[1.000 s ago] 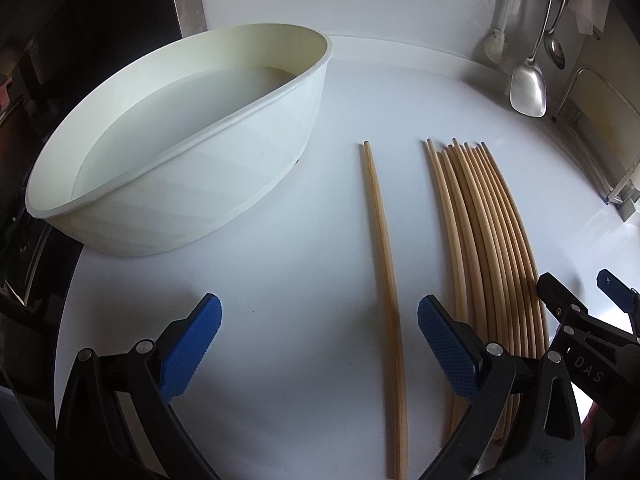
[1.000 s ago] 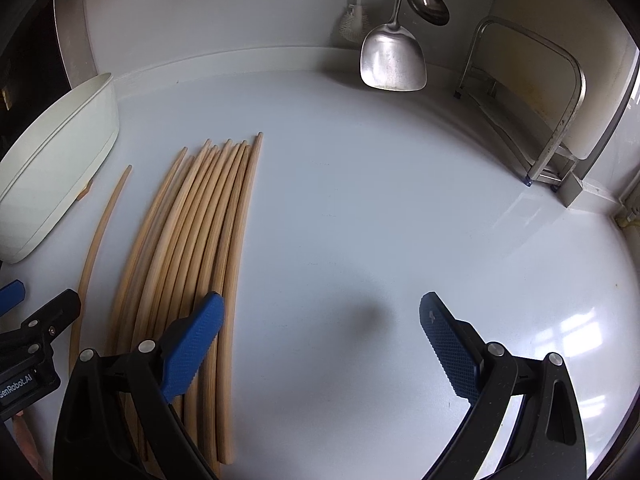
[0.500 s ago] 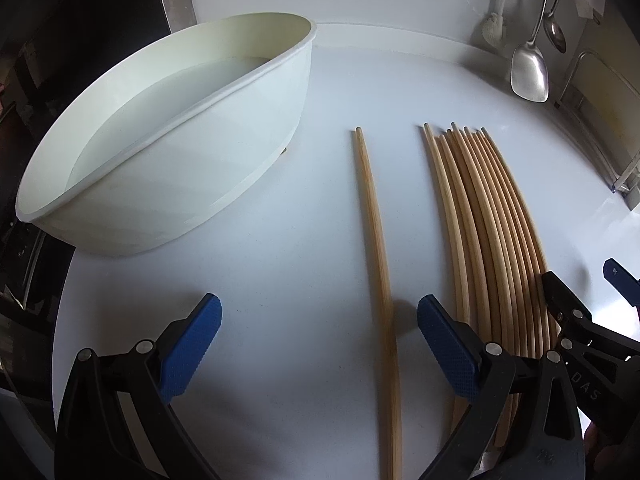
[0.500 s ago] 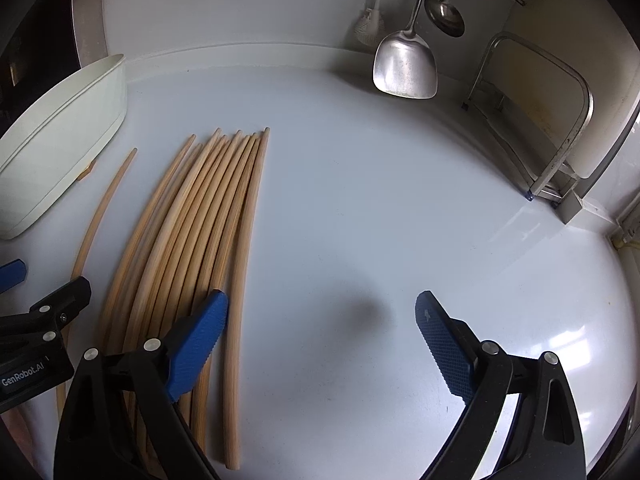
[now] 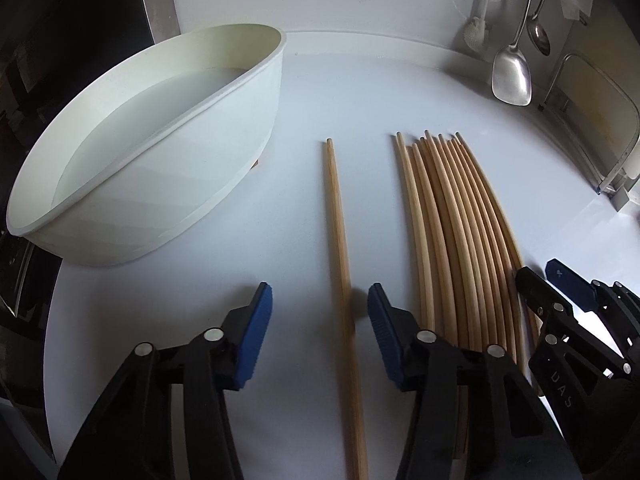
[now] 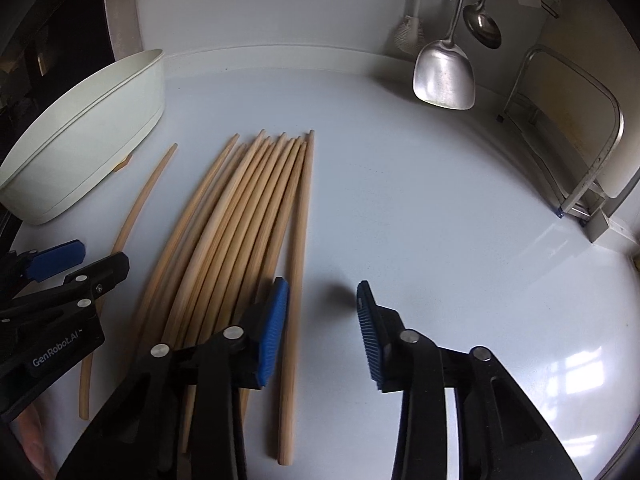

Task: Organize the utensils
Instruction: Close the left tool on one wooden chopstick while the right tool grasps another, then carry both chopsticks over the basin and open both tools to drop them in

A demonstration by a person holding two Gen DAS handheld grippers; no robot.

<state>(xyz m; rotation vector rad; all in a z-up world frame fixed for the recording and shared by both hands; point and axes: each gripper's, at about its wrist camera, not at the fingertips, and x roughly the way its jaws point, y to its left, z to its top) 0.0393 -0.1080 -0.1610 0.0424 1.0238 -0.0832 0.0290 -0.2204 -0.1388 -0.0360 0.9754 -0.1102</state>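
A single wooden chopstick (image 5: pixel 340 248) lies apart on the white counter, left of a bundle of several chopsticks (image 5: pixel 452 224). My left gripper (image 5: pixel 320 320) is open, its blue pads on either side of the single chopstick without touching it. In the right wrist view the bundle (image 6: pixel 240 216) lies left of centre and the single chopstick (image 6: pixel 132 216) further left. My right gripper (image 6: pixel 322 320) is open and empty, with the bundle's rightmost chopstick (image 6: pixel 298 264) between its pads, close to the left pad. A white oval tub (image 5: pixel 132 152) stands at the left.
A metal spatula (image 6: pixel 444 72), a ladle (image 6: pixel 482 26) and a brush (image 6: pixel 410 36) hang on the back wall. A metal rack (image 6: pixel 580 132) stands at the right. The tub also shows in the right wrist view (image 6: pixel 80 140). The counter edge runs at the left.
Both grippers have narrowed their jaws, staying open. The left one has shifted right so the single chopstick lies between its pads. The right one has moved left over the bundle's right edge.
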